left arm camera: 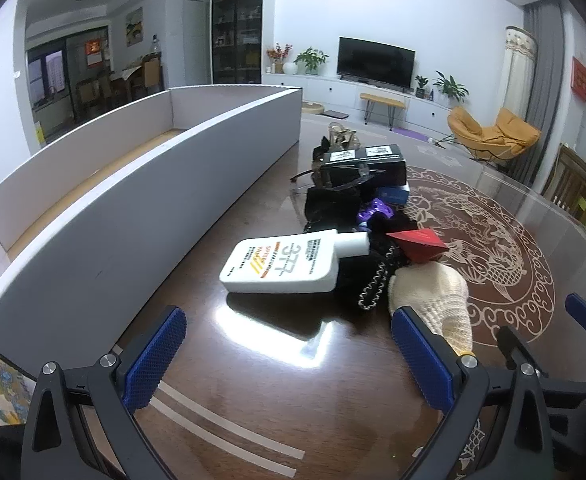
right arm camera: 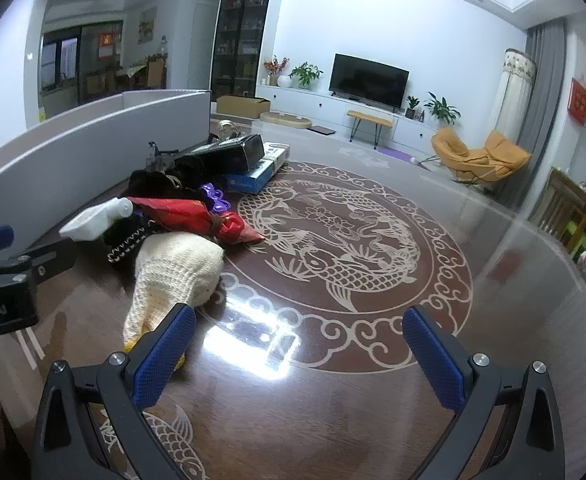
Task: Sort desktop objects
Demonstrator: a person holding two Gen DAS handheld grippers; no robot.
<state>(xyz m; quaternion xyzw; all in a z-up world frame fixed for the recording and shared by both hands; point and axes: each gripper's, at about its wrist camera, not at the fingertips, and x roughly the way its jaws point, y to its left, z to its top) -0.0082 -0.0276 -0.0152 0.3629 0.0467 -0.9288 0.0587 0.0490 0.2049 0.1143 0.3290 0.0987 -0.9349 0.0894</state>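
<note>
A pile of objects lies on the dark table: a white bottle (left arm camera: 289,264), a cream knitted piece (left arm camera: 433,296), a red folded item (left arm camera: 417,245), black cloth with a chain (left arm camera: 373,288), a purple clip (left arm camera: 375,211), a black box (left arm camera: 367,162) and a blue box (left arm camera: 393,195). My left gripper (left arm camera: 289,354) is open and empty just short of the bottle. My right gripper (right arm camera: 299,350) is open and empty, its left pad beside the cream piece (right arm camera: 177,276). The red item (right arm camera: 197,216) and white bottle (right arm camera: 97,218) also show in the right wrist view.
A long white open box (left arm camera: 113,208) stands to the left of the pile, with a bare cardboard floor. The table (right arm camera: 333,420) bears a pale fish pattern. The left gripper's body (right arm camera: 9,276) shows at the left edge of the right wrist view.
</note>
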